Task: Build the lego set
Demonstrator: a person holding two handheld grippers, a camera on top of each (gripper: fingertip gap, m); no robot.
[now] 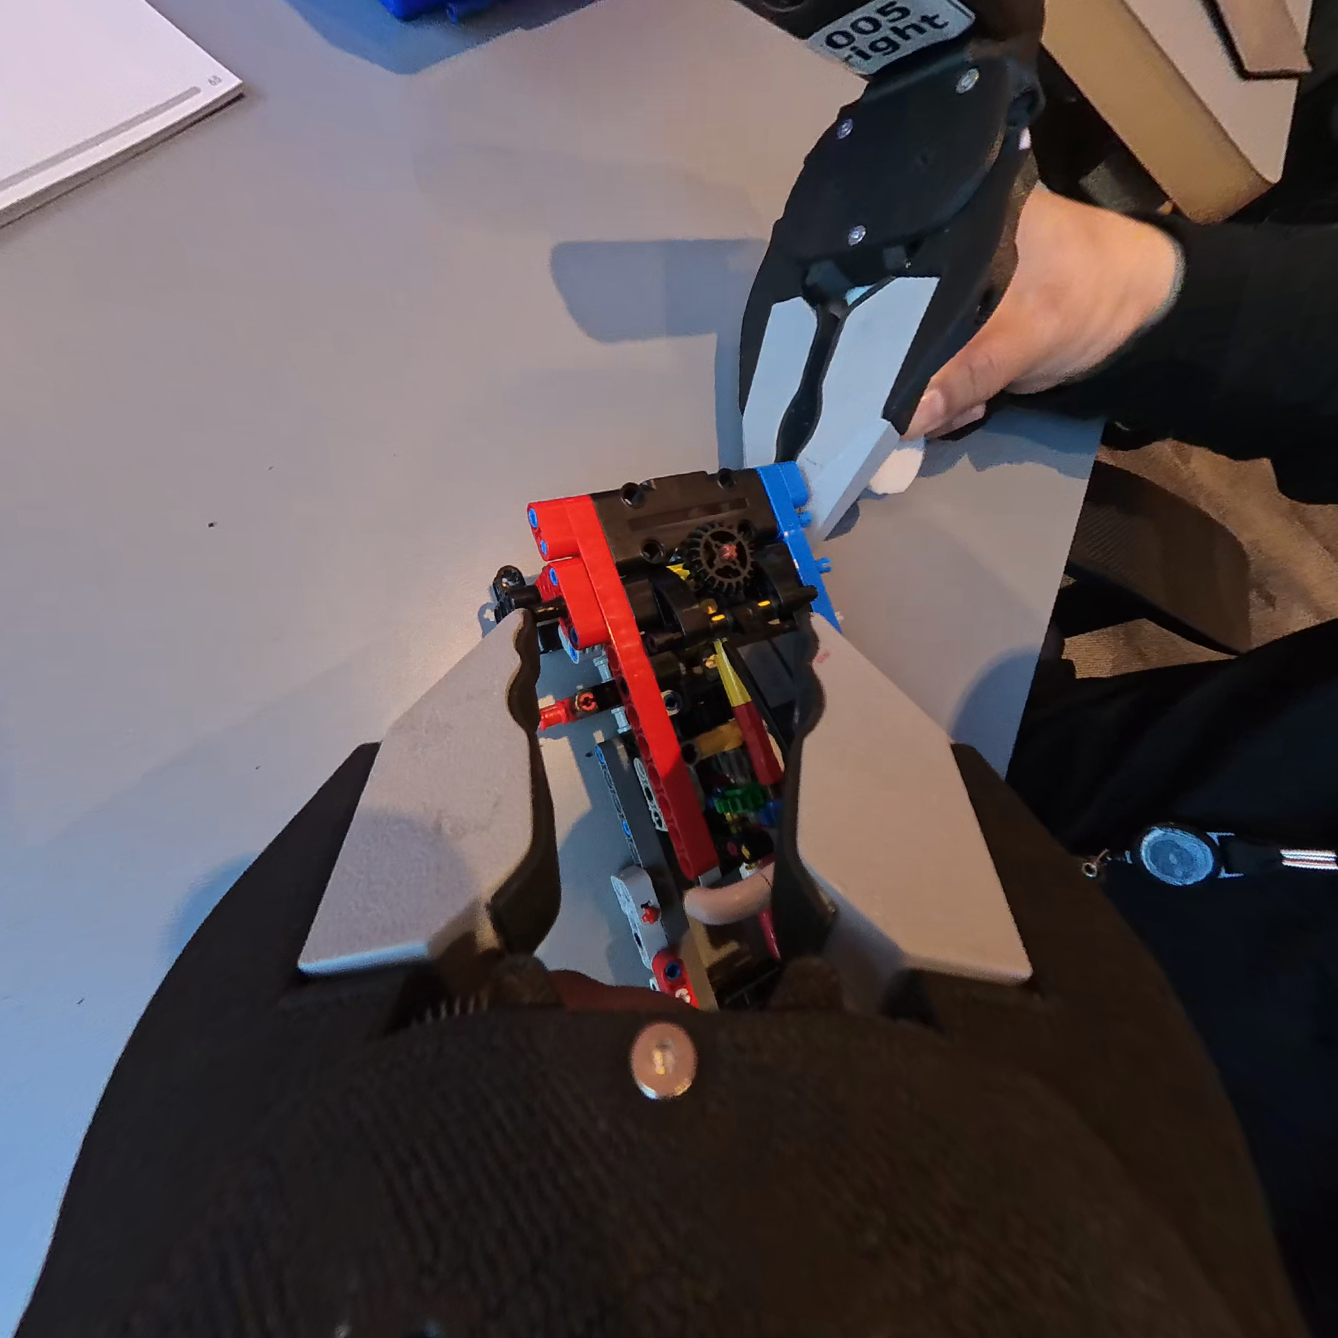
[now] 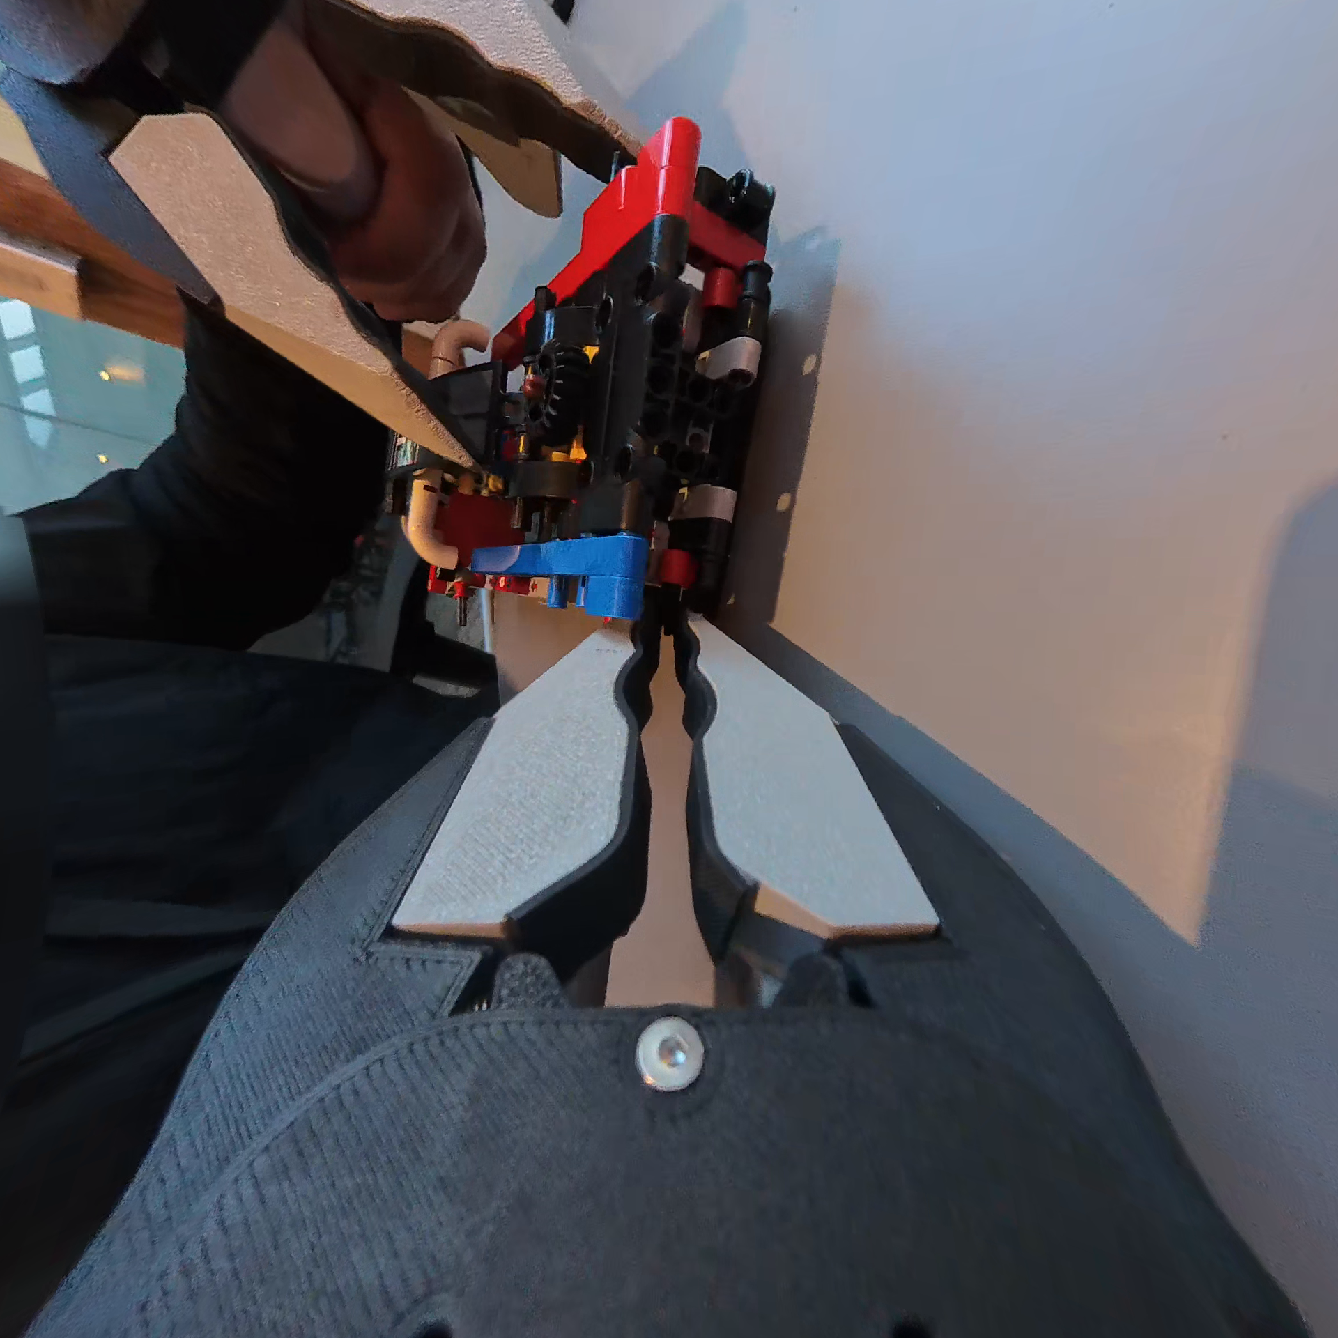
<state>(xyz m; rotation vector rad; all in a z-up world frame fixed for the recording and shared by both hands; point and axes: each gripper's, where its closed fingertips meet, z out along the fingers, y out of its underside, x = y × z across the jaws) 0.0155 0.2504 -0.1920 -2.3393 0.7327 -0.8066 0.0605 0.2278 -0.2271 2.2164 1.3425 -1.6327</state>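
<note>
2 tongs meet at 1 lego build [image 1: 673, 651], which sits on the grey desk [image 1: 289, 434] near its edge. Left tongs [image 1: 670, 644] clamp its sides, w/ the red beam [image 1: 637, 688] between the fingers. Right tongs [image 2: 662, 626] are nearly shut, tips pinching something dark beside the blue piece [image 2: 579, 568]; can't tell what.

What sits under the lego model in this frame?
The lego model sits on the grey table, near its edge; the left claw straddles it. Its underside is hidden. Whether it lies flat cannot be told.
</note>
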